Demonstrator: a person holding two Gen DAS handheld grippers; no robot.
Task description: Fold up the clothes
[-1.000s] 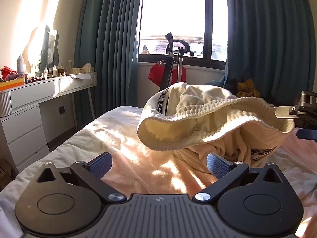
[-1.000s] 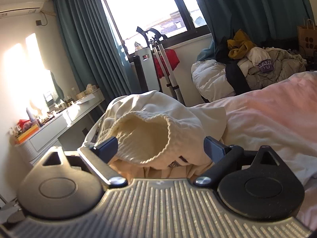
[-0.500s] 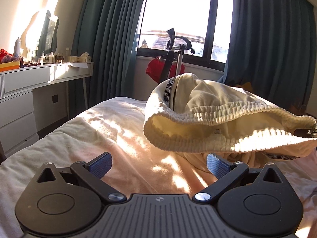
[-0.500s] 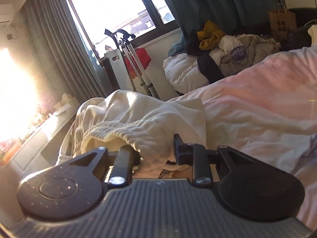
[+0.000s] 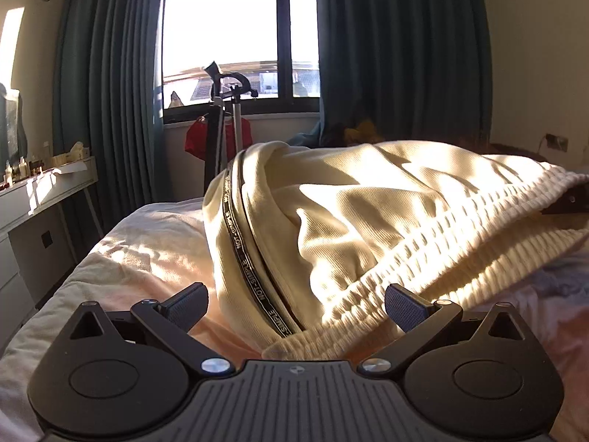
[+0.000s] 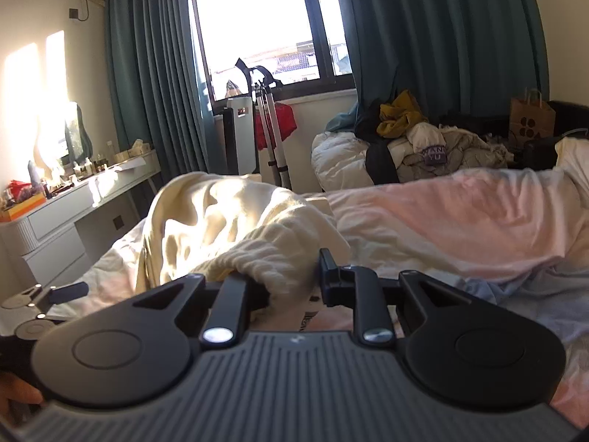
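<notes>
Lying heaped on the bed [image 5: 140, 243], the cream garment [image 5: 368, 213] fills the middle of the left wrist view, its ribbed waistband [image 5: 423, 265] running from the near centre up toward the far right. A black printed tape [image 5: 243, 258] runs down its left side toward the near edge. The left gripper [image 5: 296, 304] stands wide open, its two blue-padded fingers [image 5: 186, 304] well apart, and the near end of the waistband lies between them, just in front of the gripper body. Whether the cloth touches either pad cannot be told. At the far right of this view a dark piece of the other gripper shows at the waistband's end.

In the right wrist view the right gripper [image 6: 291, 283] is closed on the waistband [image 6: 272, 261]: the ribbed edge is bunched between its fingers, which stand close together, and the cloth spills over the left one. From there the garment [image 6: 221, 213] rises to the left and far side in sunlit folds, resting on the pale pink sheet [image 6: 460, 213]. The left gripper [image 6: 55, 294] shows low at the left edge of this view, beside the garment's left side. Part of a hand [image 6: 18, 394] shows in the near left corner.

Beyond the bed stand a window [image 6: 257, 22] with teal curtains [image 6: 147, 73], a white dresser [image 6: 73, 206] along the left wall, and a pile of clothes [image 6: 423, 147] at the far right.
</notes>
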